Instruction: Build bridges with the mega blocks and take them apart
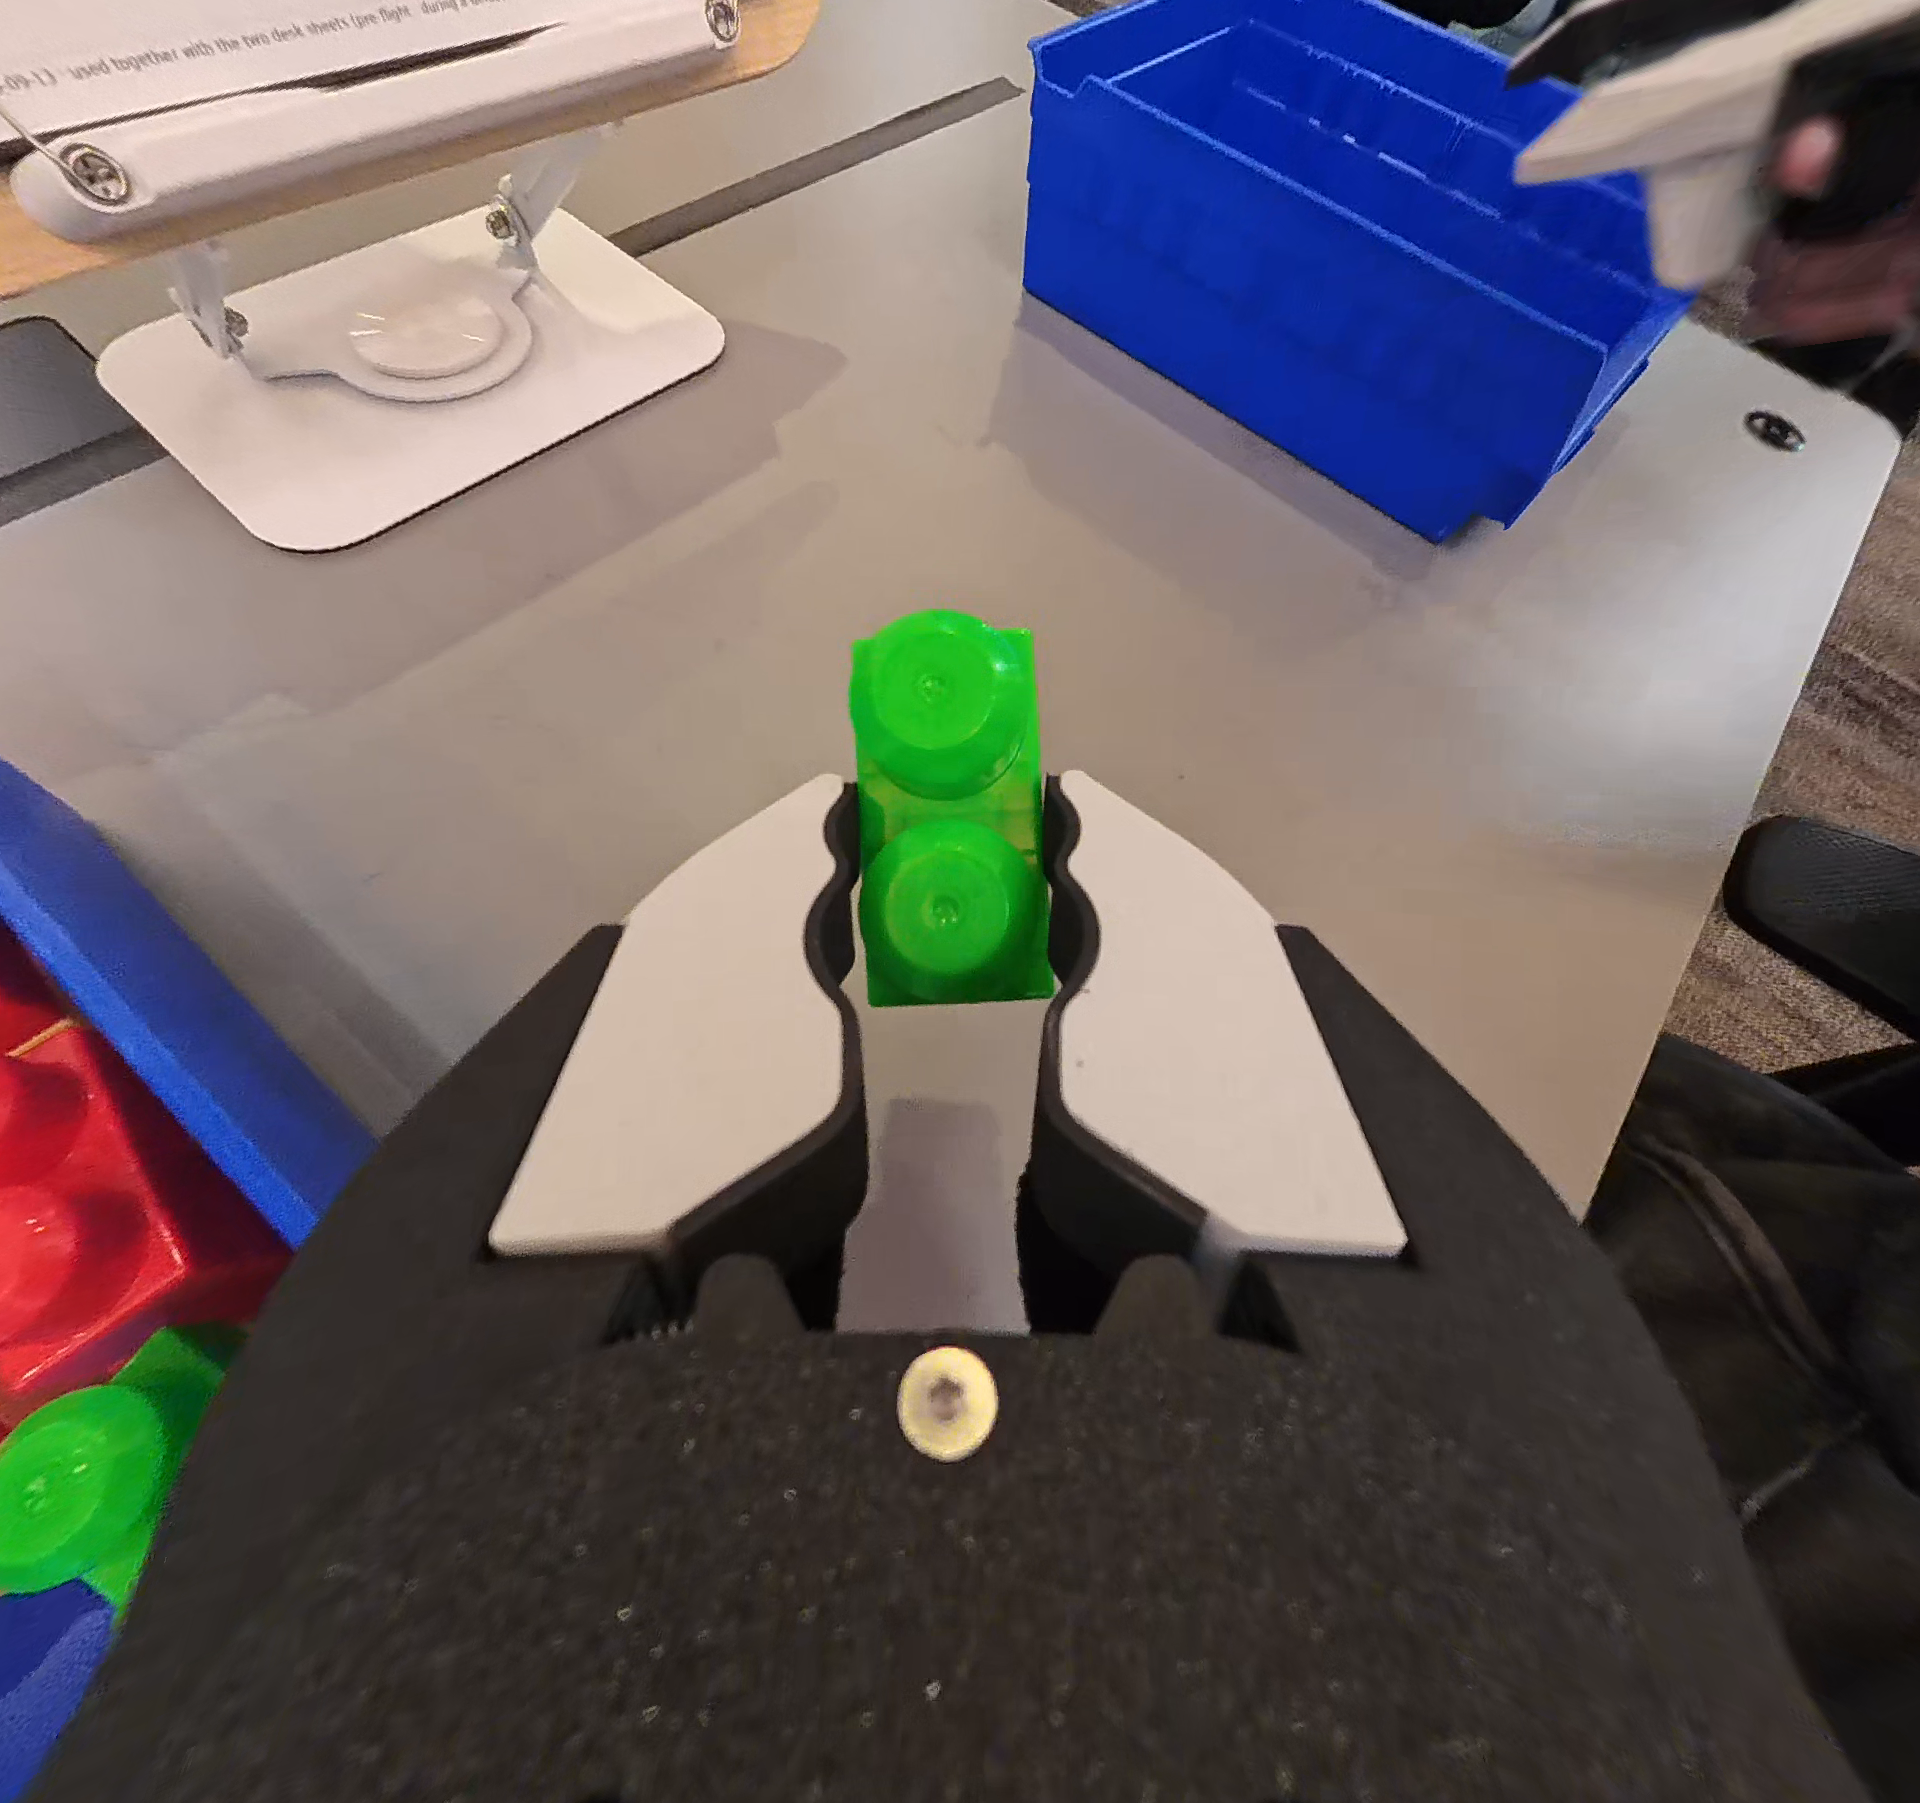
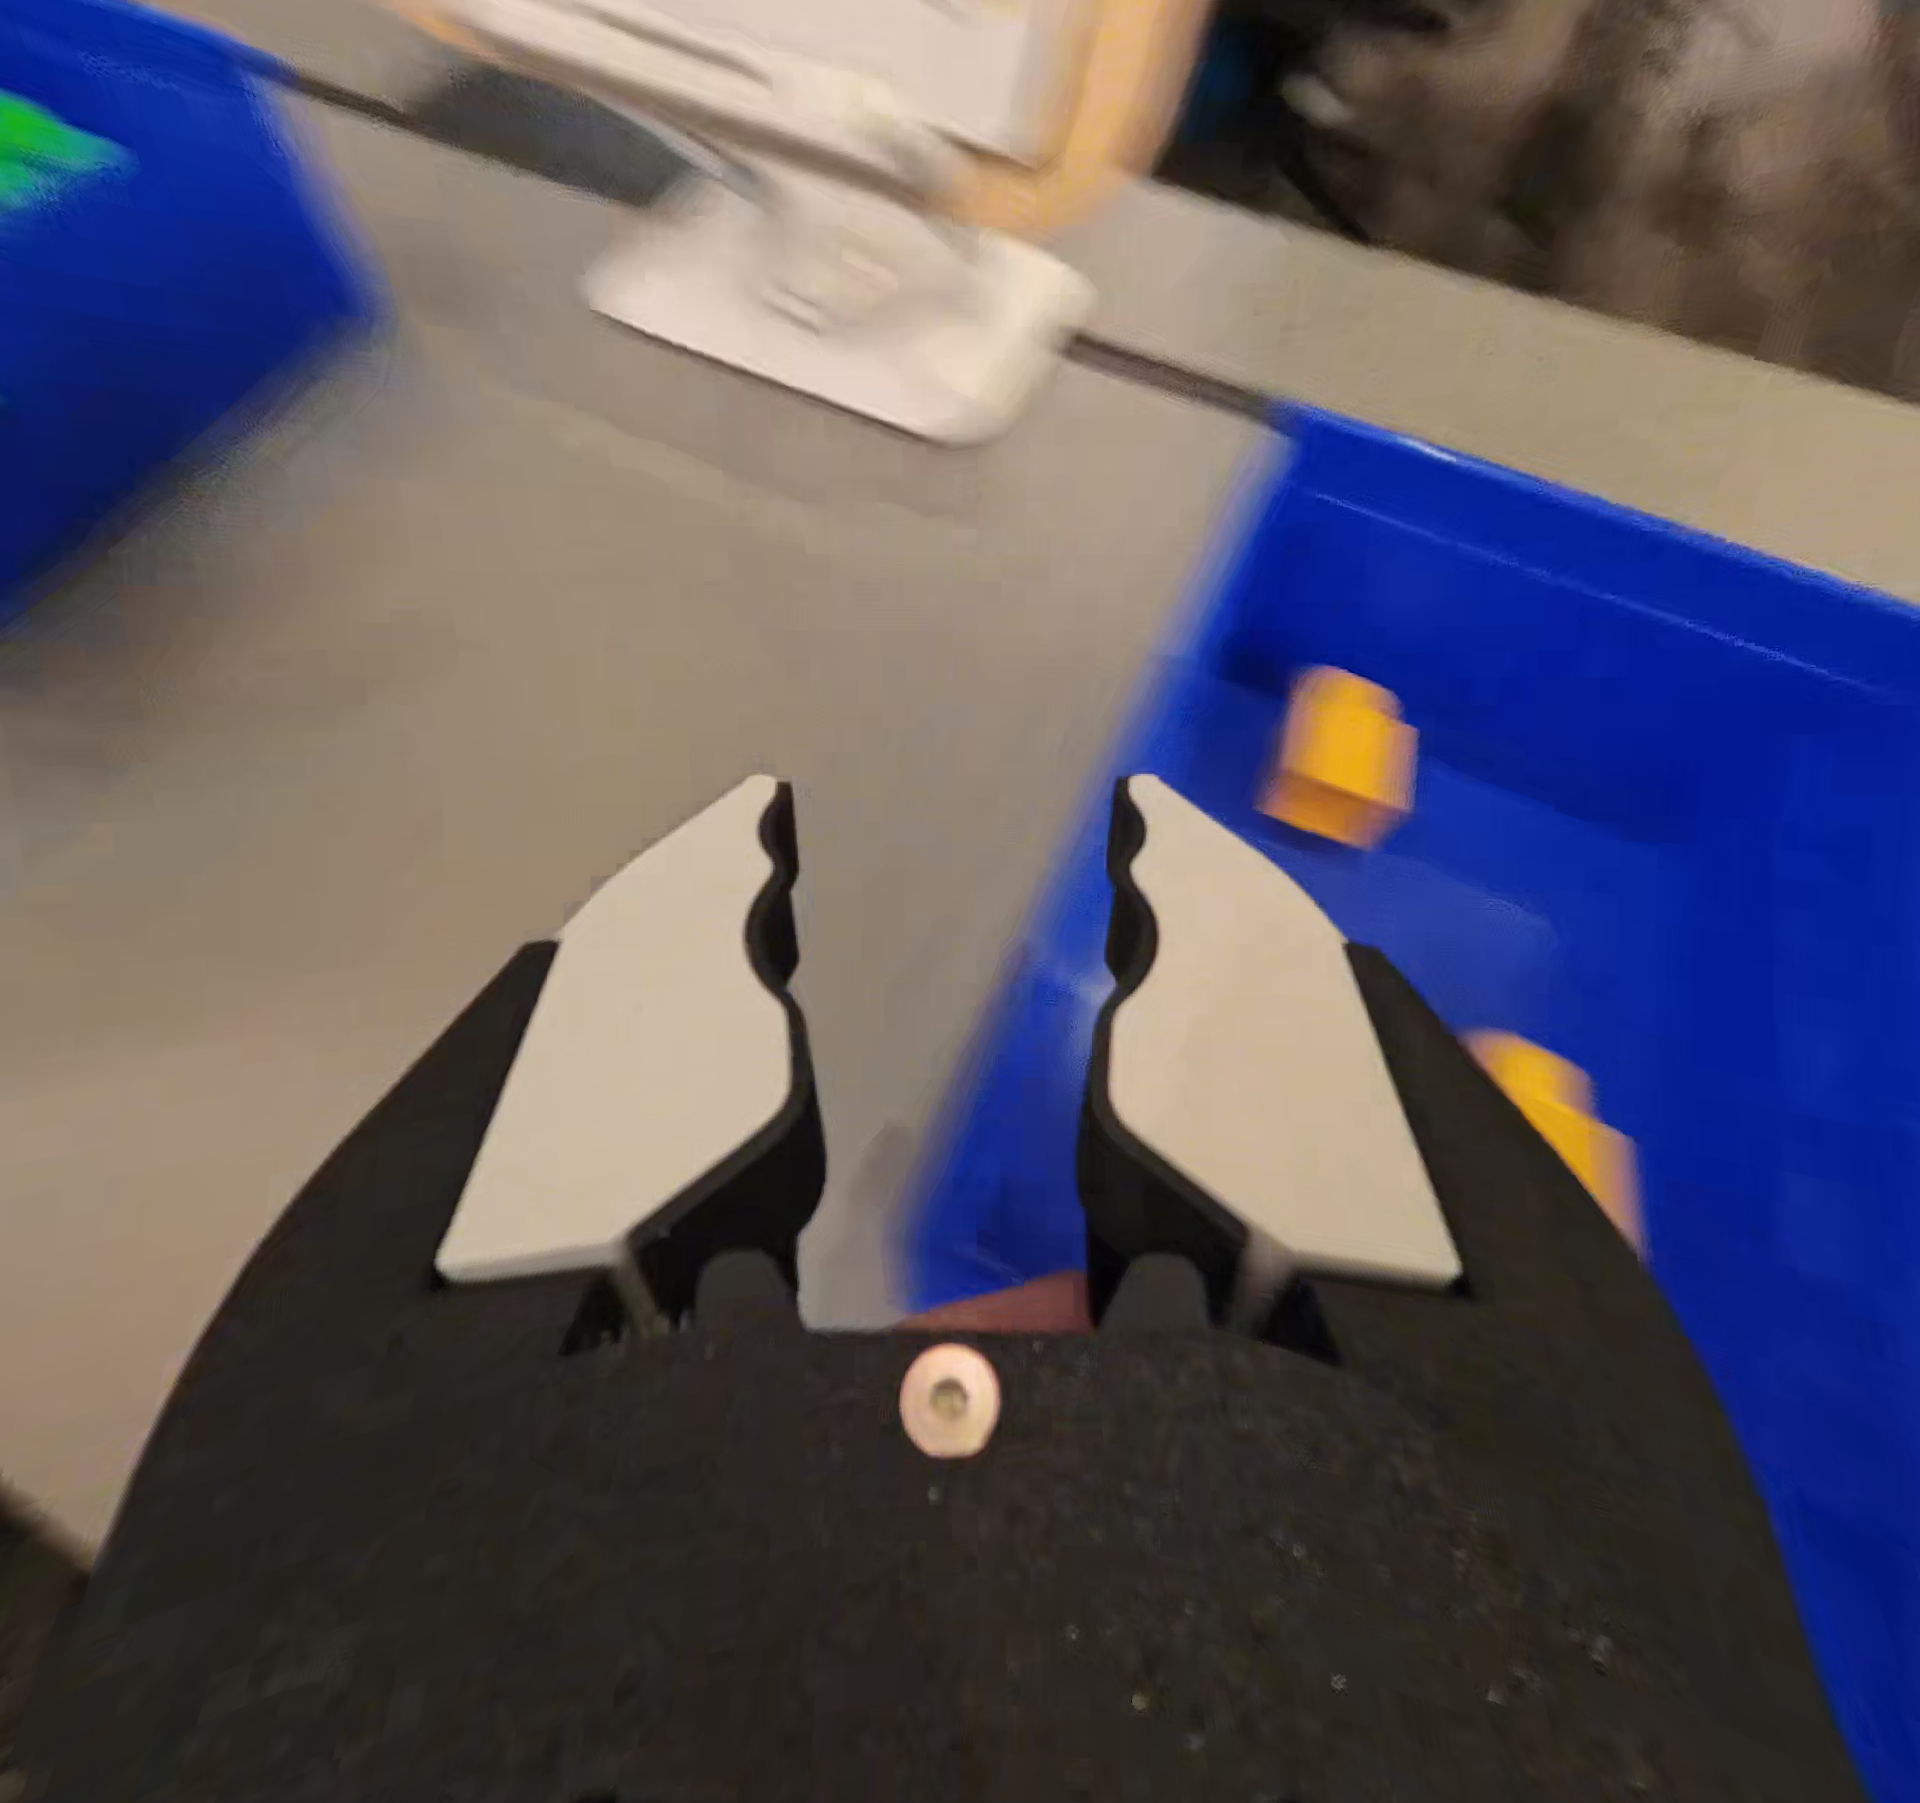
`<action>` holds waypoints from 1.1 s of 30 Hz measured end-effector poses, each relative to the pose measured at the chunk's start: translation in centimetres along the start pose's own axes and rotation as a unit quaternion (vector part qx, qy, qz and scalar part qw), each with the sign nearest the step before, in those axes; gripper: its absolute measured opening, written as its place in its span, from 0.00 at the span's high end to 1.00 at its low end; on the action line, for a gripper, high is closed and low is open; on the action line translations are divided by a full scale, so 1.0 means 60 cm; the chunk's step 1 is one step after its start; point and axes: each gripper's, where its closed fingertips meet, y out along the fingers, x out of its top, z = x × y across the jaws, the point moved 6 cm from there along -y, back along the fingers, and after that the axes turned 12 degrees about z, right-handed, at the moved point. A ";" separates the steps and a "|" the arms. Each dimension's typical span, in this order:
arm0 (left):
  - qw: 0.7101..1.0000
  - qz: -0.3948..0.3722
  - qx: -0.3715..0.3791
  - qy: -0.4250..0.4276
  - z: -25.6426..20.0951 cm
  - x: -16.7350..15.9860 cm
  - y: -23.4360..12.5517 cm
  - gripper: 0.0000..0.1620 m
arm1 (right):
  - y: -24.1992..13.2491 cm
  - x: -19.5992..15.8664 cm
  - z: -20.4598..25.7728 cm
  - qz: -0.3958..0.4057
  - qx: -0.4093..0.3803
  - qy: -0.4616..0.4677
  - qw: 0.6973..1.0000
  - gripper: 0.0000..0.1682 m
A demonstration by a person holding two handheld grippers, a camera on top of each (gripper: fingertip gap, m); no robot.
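over the counter (image 1: 1351, 735), mid-span: left hand-held gripper (image 1: 948, 818) clamped on a green two-stud mega block (image 1: 943, 808), studs facing the camera, block off the surface as far as i can tell.
right side: right hand-held gripper (image 2: 951, 797) spread fairly wide, nothing between the fingers, hanging at the rim of the right blue bin (image 2: 1558, 610); view is motion-blurred.
stock: two yellow blocks (image 2: 1340, 756) in that bin; red and green blocks in the left blue bin (image 1: 156, 974).
step (my read): early build, first pier going down.
how: set it flat and square in open counter, studs up, so a span can seat later; release only once it's seated.
room: wide bare grey area ahead of the block.
edges: white stand base (image 1: 416, 382) far left, right bin far right, counter edge just past it.
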 end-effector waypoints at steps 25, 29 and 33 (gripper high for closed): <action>0.968 0.247 0.045 0.011 -0.044 -0.016 0.245 0.79 | 0.023 -0.150 0.226 -0.051 0.241 0.032 0.969 0.72; 0.973 0.226 0.056 0.001 -0.043 -0.013 0.227 0.74 | 0.028 -0.147 0.225 -0.049 0.205 0.020 0.977 0.71; 0.990 0.123 0.064 -0.010 -0.047 -0.024 0.113 0.71 | 0.059 -0.144 0.235 -0.013 0.153 -0.003 0.988 0.67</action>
